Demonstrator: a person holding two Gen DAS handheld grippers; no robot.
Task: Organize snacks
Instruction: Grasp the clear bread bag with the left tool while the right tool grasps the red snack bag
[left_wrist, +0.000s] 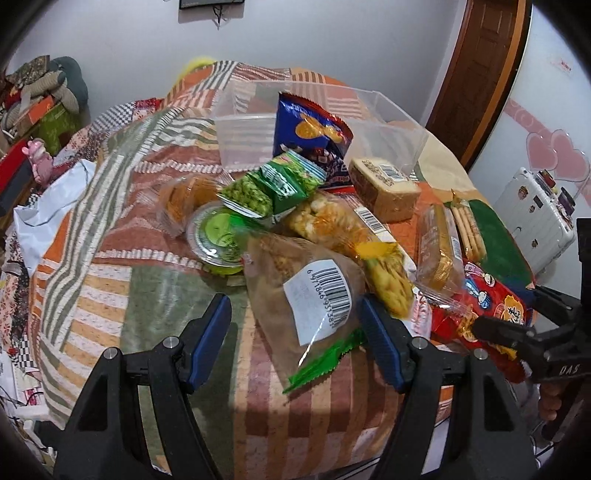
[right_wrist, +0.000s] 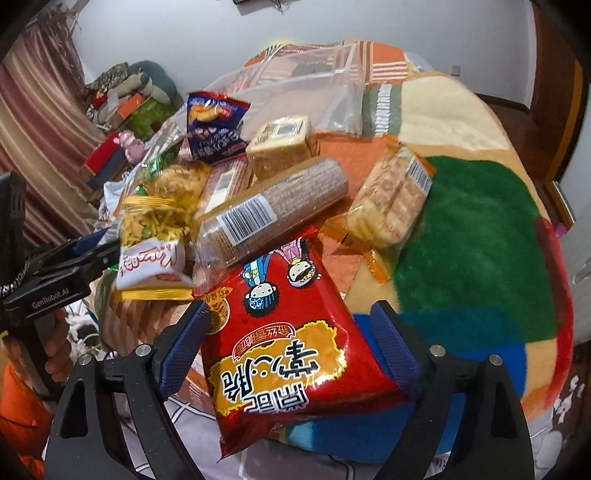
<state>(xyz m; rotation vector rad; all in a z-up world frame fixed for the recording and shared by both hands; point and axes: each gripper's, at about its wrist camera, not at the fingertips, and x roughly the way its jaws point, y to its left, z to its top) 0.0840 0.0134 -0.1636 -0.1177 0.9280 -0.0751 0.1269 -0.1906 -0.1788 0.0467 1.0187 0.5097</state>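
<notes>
A heap of snack packs lies on a patchwork blanket. In the left wrist view my left gripper (left_wrist: 295, 325) is open, its blue pads either side of a clear bag of brown snacks with a barcode label (left_wrist: 306, 291). In the right wrist view my right gripper (right_wrist: 291, 339) is open around a red snack bag (right_wrist: 291, 350), which also shows in the left wrist view (left_wrist: 480, 306). A clear plastic bin (left_wrist: 317, 122) stands behind the heap, with a blue chip bag (left_wrist: 310, 125) leaning in it. A roll of brown biscuits (right_wrist: 273, 210) rests on the red bag's top.
Green pea packs (left_wrist: 273, 184), a green-lidded cup (left_wrist: 218, 232), a boxed cake (left_wrist: 384, 184), a yellow strips bag (right_wrist: 159, 218) and wafer packs (right_wrist: 391, 199) crowd the heap. Green and blue blanket patches (right_wrist: 480, 240) lie right. A white suitcase (left_wrist: 535, 218) stands beyond the bed edge.
</notes>
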